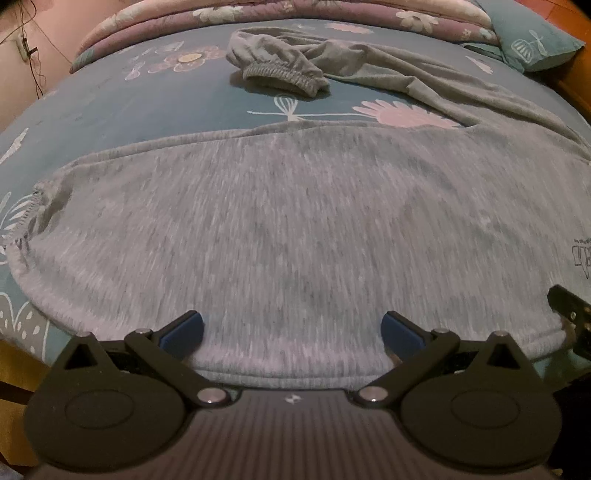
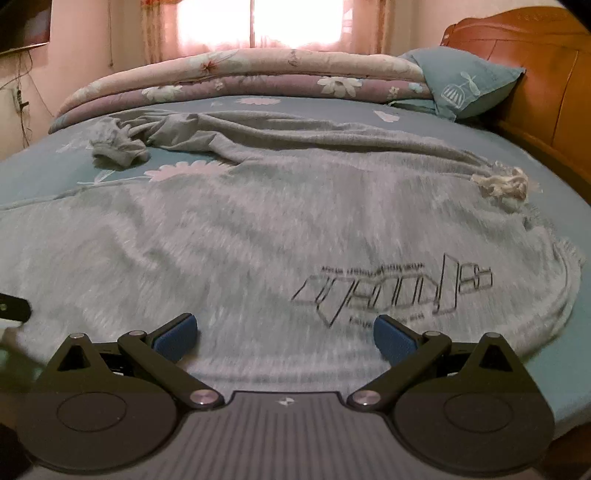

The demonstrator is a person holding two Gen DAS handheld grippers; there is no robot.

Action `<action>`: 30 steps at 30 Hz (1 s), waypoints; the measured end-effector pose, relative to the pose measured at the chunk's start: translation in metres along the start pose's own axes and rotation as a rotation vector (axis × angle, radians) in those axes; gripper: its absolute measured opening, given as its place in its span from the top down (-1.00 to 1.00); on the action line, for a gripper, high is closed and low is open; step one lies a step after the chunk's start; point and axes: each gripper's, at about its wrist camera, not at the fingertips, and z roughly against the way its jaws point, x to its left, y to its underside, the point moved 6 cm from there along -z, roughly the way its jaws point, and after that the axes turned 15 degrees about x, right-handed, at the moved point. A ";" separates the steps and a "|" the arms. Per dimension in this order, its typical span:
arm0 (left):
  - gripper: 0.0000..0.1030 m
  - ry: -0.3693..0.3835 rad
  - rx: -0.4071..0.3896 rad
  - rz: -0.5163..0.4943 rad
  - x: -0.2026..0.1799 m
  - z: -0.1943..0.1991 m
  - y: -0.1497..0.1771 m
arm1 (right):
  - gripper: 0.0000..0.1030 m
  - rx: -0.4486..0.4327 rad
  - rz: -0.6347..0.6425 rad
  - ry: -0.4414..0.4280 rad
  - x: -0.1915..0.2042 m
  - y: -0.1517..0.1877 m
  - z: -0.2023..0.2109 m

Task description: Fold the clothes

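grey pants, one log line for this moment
grey pants spread on bed | left tool open, empty | right tool open, empty

I count one grey garment (image 2: 229, 236) spread on one bed (image 2: 576, 354), with one printed logo (image 2: 391, 291) and one knotted white drawstring (image 2: 502, 186). I see one teal pillow (image 2: 465, 83), one folded floral quilt (image 2: 236, 81), one window (image 2: 258, 22), and my two grippers, left (image 1: 291, 330) and right (image 2: 284, 332), each with two blue pads

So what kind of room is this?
A home bedroom, most likely: grey sweatpants lie spread over a bed's floral sheet, with a folded quilt, a pillow and a wooden headboard behind.
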 end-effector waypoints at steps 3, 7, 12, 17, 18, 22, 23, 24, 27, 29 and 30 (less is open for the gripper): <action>-0.98 -0.043 -0.029 -0.045 -0.011 0.005 0.000 | -1.00 -0.028 -0.033 -0.029 -0.002 -0.002 0.006; -0.98 -0.057 -0.090 -0.179 -0.043 0.017 0.003 | -1.00 -0.167 -0.047 0.020 -0.020 -0.018 0.020; -0.98 -0.011 -0.135 -0.300 -0.086 0.024 0.008 | -1.00 -0.069 -0.226 0.132 -0.071 -0.025 -0.001; -0.99 0.052 -0.071 -0.312 -0.100 0.016 0.018 | -1.00 -0.007 -0.346 0.035 -0.096 -0.004 0.005; -0.99 0.076 -0.057 -0.290 -0.097 0.014 0.021 | -1.00 -0.013 -0.363 0.010 -0.098 -0.002 0.008; -0.98 0.115 -0.040 -0.247 -0.083 0.016 0.027 | -1.00 -0.068 -0.455 -0.088 -0.113 0.000 0.016; -0.98 0.101 -0.050 -0.250 -0.083 0.019 0.027 | -1.00 -0.078 -0.498 -0.123 -0.118 0.000 0.018; -0.98 0.098 -0.068 -0.255 -0.084 0.024 0.027 | -1.00 -0.088 -0.541 -0.159 -0.122 -0.001 0.021; -0.98 0.160 -0.139 -0.278 -0.096 0.042 0.014 | -1.00 -0.130 -0.668 -0.207 -0.140 0.000 0.025; -0.98 0.190 -0.173 -0.304 -0.108 0.048 0.002 | -1.00 -0.144 -0.706 -0.194 -0.147 0.001 0.026; -0.98 0.201 -0.175 -0.318 -0.116 0.047 -0.002 | -1.00 -0.148 -0.709 -0.190 -0.148 0.001 0.026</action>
